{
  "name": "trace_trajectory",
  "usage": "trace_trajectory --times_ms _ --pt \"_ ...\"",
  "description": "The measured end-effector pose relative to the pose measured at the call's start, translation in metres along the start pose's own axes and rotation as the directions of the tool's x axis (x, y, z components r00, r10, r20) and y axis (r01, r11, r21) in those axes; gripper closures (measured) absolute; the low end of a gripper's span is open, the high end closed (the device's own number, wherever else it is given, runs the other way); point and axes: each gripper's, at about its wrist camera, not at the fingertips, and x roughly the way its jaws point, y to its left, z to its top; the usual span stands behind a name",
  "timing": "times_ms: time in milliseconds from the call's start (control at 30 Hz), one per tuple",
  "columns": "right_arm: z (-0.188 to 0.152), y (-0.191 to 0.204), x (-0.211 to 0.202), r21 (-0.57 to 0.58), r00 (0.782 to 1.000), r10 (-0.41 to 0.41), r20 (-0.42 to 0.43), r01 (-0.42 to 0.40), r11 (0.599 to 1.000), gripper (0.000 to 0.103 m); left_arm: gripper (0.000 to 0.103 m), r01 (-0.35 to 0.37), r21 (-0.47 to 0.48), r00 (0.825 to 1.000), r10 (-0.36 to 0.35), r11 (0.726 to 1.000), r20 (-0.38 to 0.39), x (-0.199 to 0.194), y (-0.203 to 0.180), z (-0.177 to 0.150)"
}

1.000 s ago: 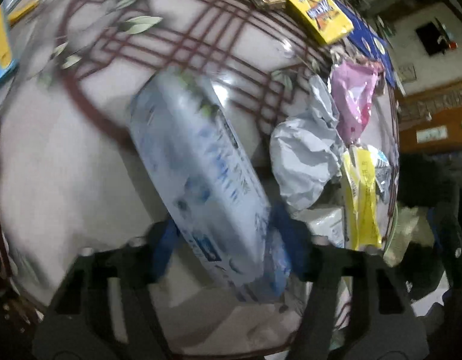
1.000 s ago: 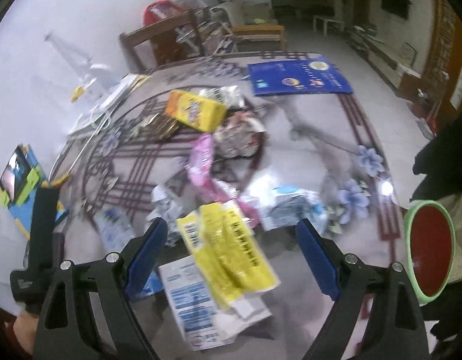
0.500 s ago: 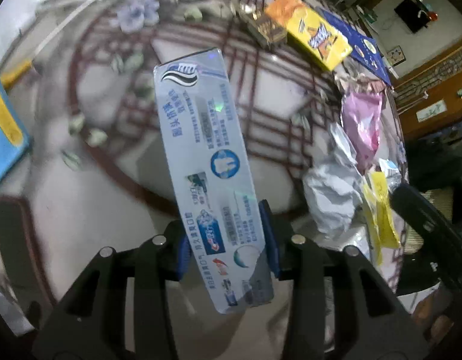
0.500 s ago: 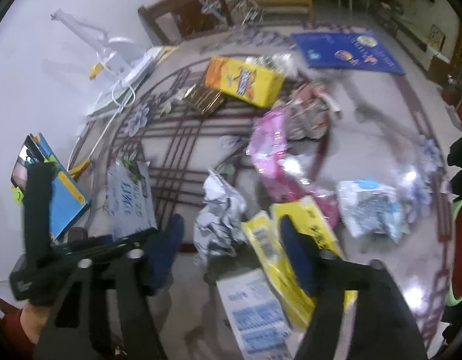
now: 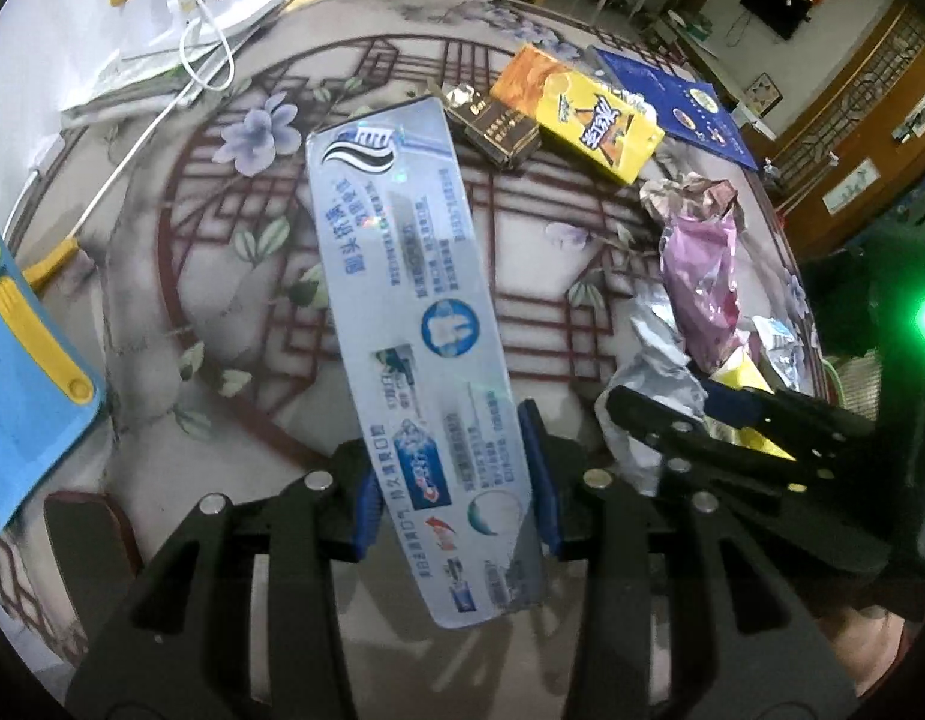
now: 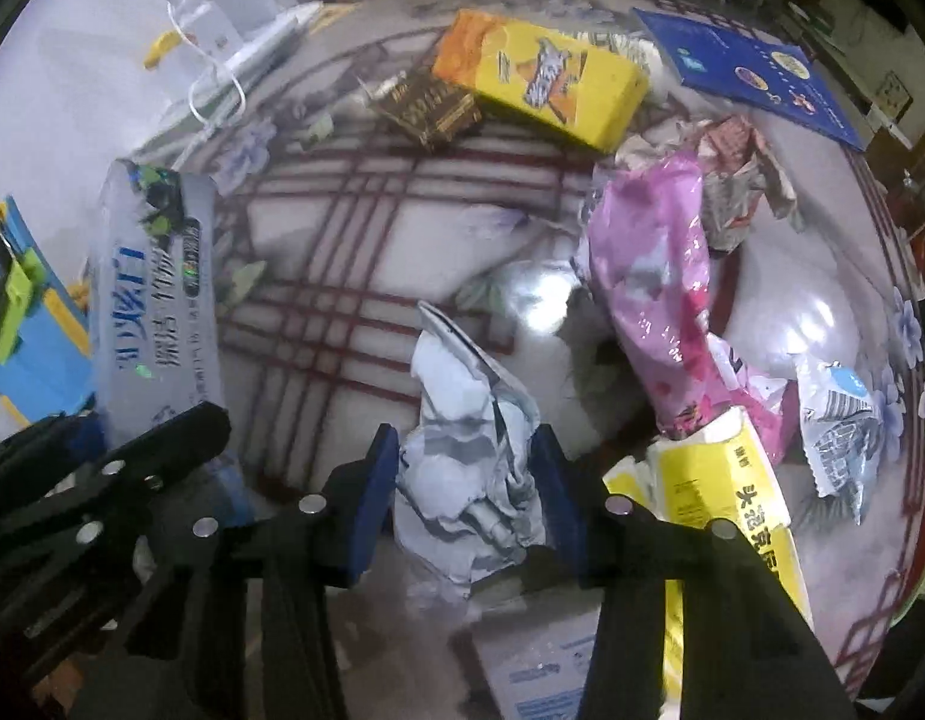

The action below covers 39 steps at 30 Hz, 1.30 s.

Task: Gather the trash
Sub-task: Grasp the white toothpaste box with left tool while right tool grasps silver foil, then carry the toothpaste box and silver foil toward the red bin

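My left claw (image 5: 450, 480) pinches a long toothpaste box (image 5: 411, 348) by its lower end and holds it clear of the tabletop (image 5: 138, 276), the box running up toward 11 o'clock. My right claw (image 6: 465, 492) is closed on a crumpled wad of white paper (image 6: 468, 450) near the table's front edge; whether the wad has left the surface I cannot tell.

By my reading the job is early. Two pieces are in hand and most of the litter is still out: a yellow-orange carton (image 6: 540, 81) at 12 o'clock, a dark gold-printed wrapper (image 6: 429, 108) just beside it at 11, a pink foil bag (image 6: 654, 294) at 2 o'clock, a crumpled printed wrapper (image 6: 741, 180) behind it, a yellow packet (image 6: 744, 492) and a silver sachet (image 6: 840, 420) at 3 to 4 o'clock.

No bin or bag shows in either view, so where the trash goes, and what has already gone in, I cannot say.
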Motion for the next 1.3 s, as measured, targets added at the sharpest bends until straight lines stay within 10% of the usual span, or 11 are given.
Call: trace_trajectory --times_ms 533,1300 --pt "-0.004 -0.018 -0.107 0.098 0.959 0.021 0.283 -0.051 0.994 0.059 0.064 0.049 0.065 0.998 -0.052 0.997 0.044 -0.011 -0.026 0.017" --pt "-0.064 -0.132 -0.155 0.349 0.933 -0.137 0.334 0.013 0.937 0.059 0.064 0.161 0.283 0.981 -0.186 0.946 0.063 -0.021 -0.155 0.015"
